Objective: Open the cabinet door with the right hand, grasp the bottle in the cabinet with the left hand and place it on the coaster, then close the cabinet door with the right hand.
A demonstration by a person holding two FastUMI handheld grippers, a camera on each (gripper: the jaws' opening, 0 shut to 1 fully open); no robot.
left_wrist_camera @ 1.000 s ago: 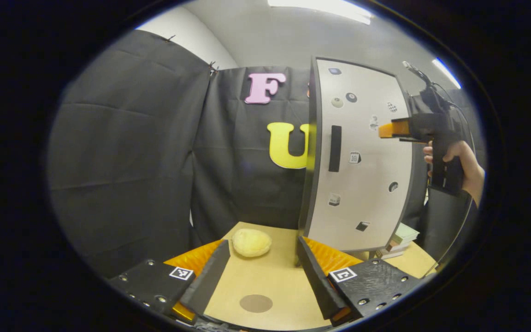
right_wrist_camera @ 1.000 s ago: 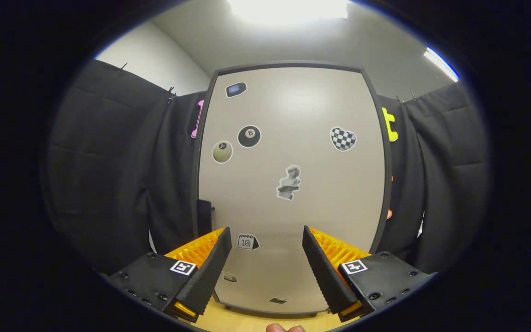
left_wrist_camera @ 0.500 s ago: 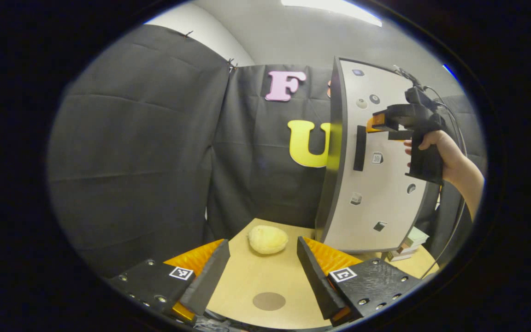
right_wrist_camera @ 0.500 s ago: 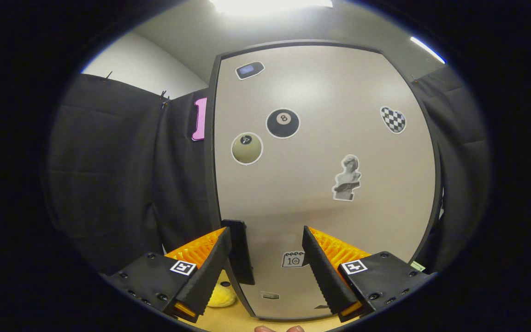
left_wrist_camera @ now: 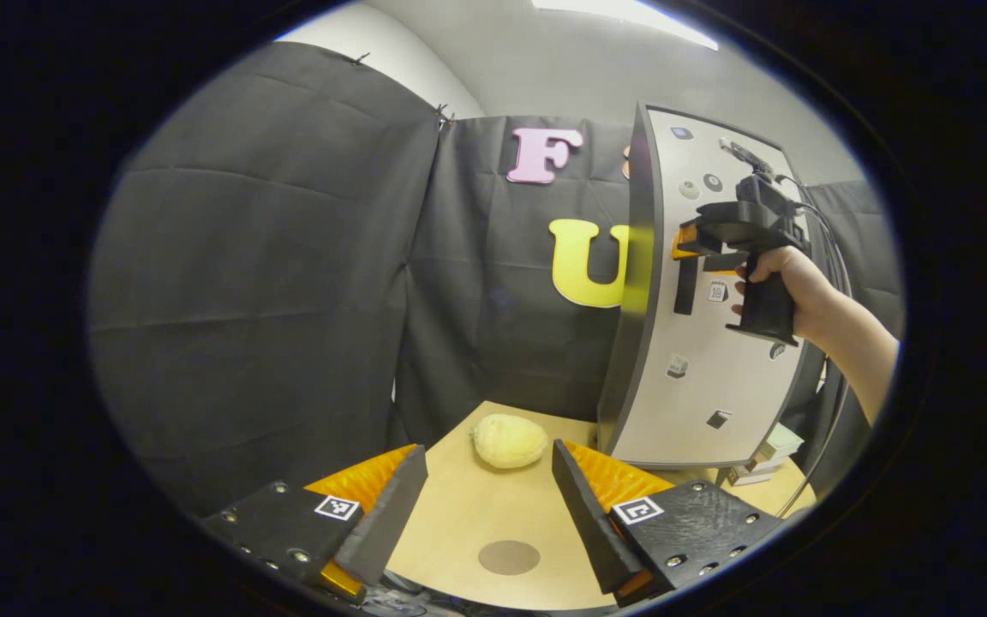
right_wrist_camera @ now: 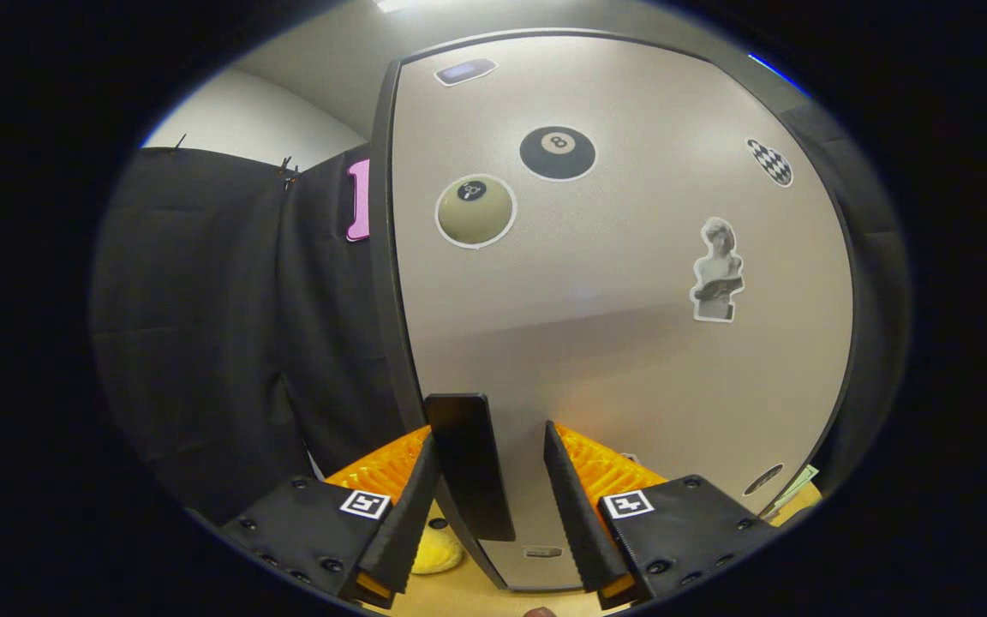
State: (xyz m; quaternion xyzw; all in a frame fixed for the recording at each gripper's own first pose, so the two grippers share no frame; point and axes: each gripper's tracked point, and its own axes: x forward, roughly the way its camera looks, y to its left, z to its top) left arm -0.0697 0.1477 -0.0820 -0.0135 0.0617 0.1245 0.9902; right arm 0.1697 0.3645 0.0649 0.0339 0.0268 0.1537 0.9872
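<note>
Right gripper [right_wrist_camera: 487, 501] sits at the cabinet door [right_wrist_camera: 613, 283], its fingers straddling the black handle [right_wrist_camera: 469, 476], left finger against it, a gap on the other side. Left gripper [left_wrist_camera: 487, 506] hovers wide open over the wooden table [left_wrist_camera: 468, 523], the brown coaster [left_wrist_camera: 509, 557] between its fingers. A yellow sponge [left_wrist_camera: 509, 440] lies beyond, beside the cabinet.

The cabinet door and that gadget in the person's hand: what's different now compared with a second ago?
The right gripper has come in toward the door handle, and its fingers have narrowed around it; whether they press on it is unclear. The cabinet door looks closed as before. The left gripper stays open over the table, with the coaster and the yellow lump where they were.
</note>
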